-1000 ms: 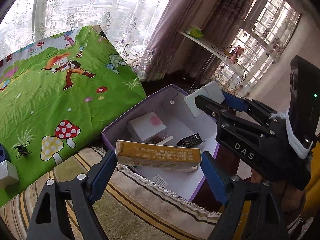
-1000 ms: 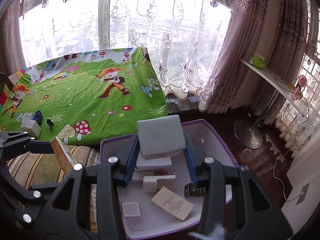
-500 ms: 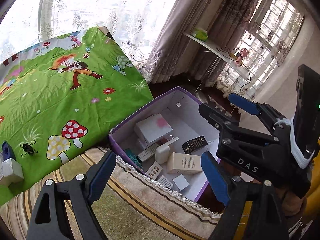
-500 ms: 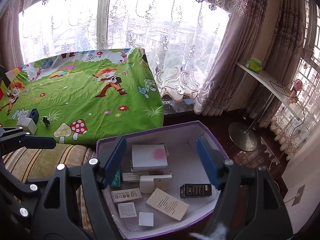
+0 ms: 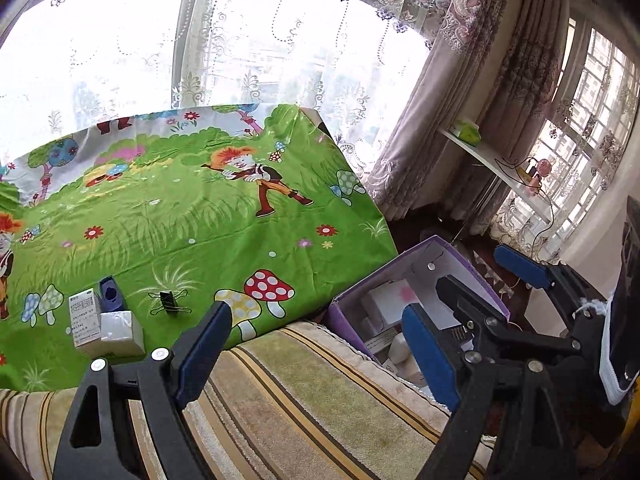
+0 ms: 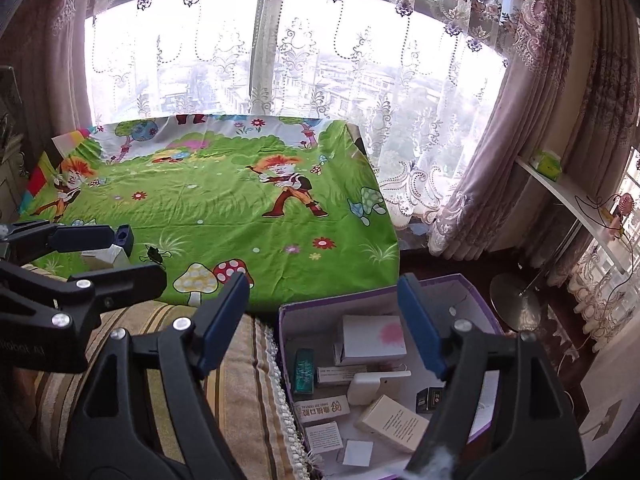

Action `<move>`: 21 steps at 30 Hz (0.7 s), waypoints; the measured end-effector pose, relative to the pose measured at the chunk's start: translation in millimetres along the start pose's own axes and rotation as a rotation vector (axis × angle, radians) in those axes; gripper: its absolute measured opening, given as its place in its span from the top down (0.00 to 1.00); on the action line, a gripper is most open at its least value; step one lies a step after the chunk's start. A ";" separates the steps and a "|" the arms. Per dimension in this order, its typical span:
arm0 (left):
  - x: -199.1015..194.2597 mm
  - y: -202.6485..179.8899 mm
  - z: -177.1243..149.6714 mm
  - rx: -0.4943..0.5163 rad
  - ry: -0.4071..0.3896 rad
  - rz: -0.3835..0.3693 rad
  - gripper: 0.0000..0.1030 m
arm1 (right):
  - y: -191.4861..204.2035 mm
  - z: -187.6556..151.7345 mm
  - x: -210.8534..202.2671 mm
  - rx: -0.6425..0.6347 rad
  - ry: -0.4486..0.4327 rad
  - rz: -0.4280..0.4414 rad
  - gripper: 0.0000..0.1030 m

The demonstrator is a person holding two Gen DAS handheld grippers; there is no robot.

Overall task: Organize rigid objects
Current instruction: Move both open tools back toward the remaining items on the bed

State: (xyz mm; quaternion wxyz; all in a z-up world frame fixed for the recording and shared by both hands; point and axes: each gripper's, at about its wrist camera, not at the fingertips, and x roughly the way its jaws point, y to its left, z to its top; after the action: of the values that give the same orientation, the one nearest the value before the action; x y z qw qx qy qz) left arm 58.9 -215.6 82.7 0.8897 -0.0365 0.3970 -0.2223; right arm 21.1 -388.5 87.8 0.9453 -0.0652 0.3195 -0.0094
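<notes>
Purple cardboard walls frame the storage box (image 6: 472,284), my landmark; inside lie flat rectangular cartons, among them a white box with a pink blotch (image 6: 374,338). My right gripper (image 6: 322,320) has just been opening and hangs empty above it. My left gripper (image 5: 316,344), also spread and empty, sits left of the box over striped plush. Only its view shows the binder clip (image 5: 170,303) clearly on glossy green cloth (image 5: 192,224)

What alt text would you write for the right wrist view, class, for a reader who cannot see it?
The open, empty right gripper hangs over a purple box of small cartons beside a green cartoon cloth. The left gripper reaches toward leftover items there.
</notes>
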 end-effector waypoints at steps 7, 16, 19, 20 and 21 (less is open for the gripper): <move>-22.6 40.0 -6.8 -0.065 -0.039 0.073 0.15 | 39.5 8.0 -0.6 -0.062 -0.018 0.049 0.22; -34.1 80.3 -17.9 -0.145 -0.042 0.119 0.15 | 77.1 9.5 -0.3 -0.131 -0.024 0.097 0.21; -37.4 88.4 -19.8 -0.152 -0.047 0.141 0.15 | 85.1 10.0 1.6 -0.149 -0.021 0.105 0.21; -38.9 91.4 -20.2 -0.151 -0.049 0.153 0.15 | 87.1 10.3 2.4 -0.152 -0.020 0.107 0.21; -40.2 93.7 -20.5 -0.151 -0.052 0.168 0.15 | 88.9 10.4 3.3 -0.155 -0.017 0.111 0.21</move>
State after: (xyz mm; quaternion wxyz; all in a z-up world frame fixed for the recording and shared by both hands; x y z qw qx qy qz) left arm 54.9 -112.0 73.8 0.9101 -0.0756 0.3909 -0.1153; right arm 27.9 -299.3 82.6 0.9392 -0.1203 0.3143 0.0685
